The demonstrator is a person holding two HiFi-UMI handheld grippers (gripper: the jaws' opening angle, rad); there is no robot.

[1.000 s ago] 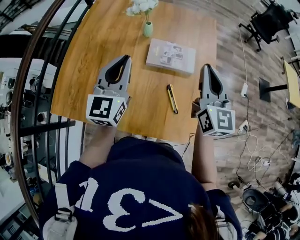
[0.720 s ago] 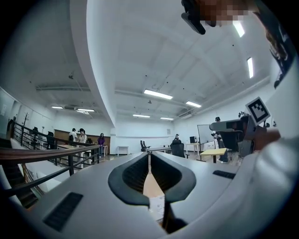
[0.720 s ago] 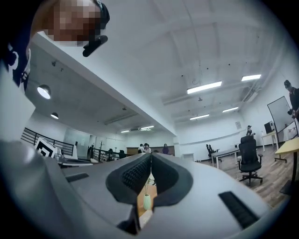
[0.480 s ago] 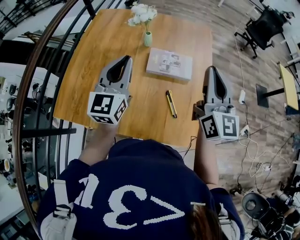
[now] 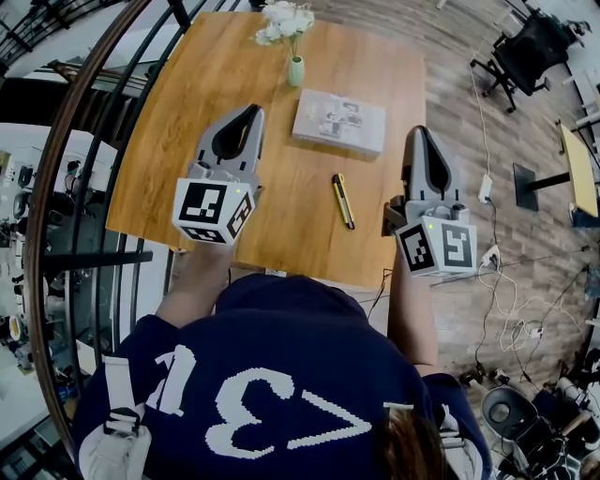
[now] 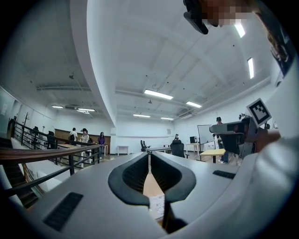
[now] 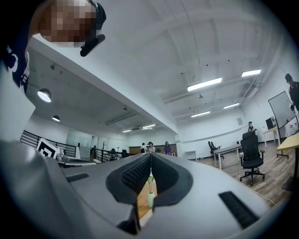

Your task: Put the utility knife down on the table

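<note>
Centre frame, a slim yellow-and-black utility knife (image 5: 344, 200) lies on the orange-brown wood-grain bench (image 5: 187, 141). At upper centre, a pale green ceramic vase (image 5: 296, 71) bears white flowers (image 5: 284, 17). The grey left gripper (image 5: 255, 111) and grey right gripper (image 5: 419, 131) carry black-and-white square-patterned cubes.

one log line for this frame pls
state: knife down | utility knife: flat on table, between the grippers, touching neither | left gripper: fingers shut, empty | right gripper: fingers shut, empty
</note>
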